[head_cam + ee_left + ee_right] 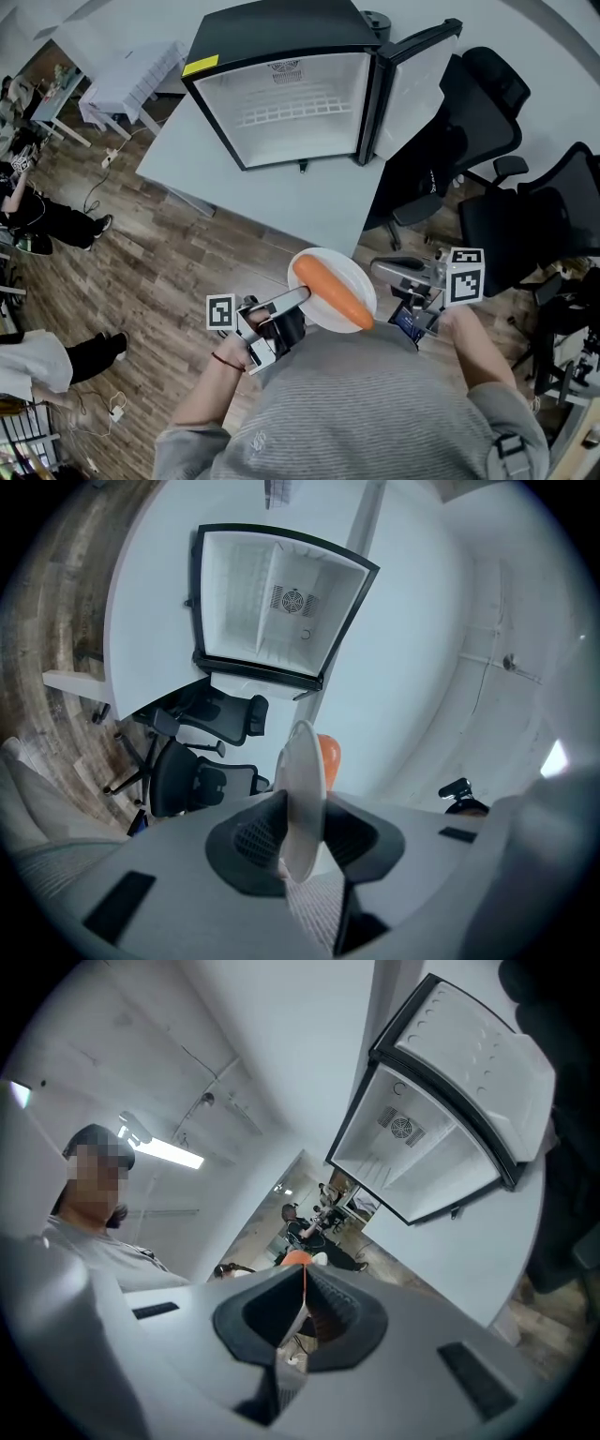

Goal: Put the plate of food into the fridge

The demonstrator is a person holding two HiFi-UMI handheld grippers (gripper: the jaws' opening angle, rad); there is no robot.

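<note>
Now held: round white plate is being pinched at its rim by left gripper and right gripper.
Risk: loose long orange carrot being rolled off by tilting.

White table on wood floor. Black mini fridge sits at the table's far end, open front facing the near edge. Its door is swung out over the right edge.
</note>
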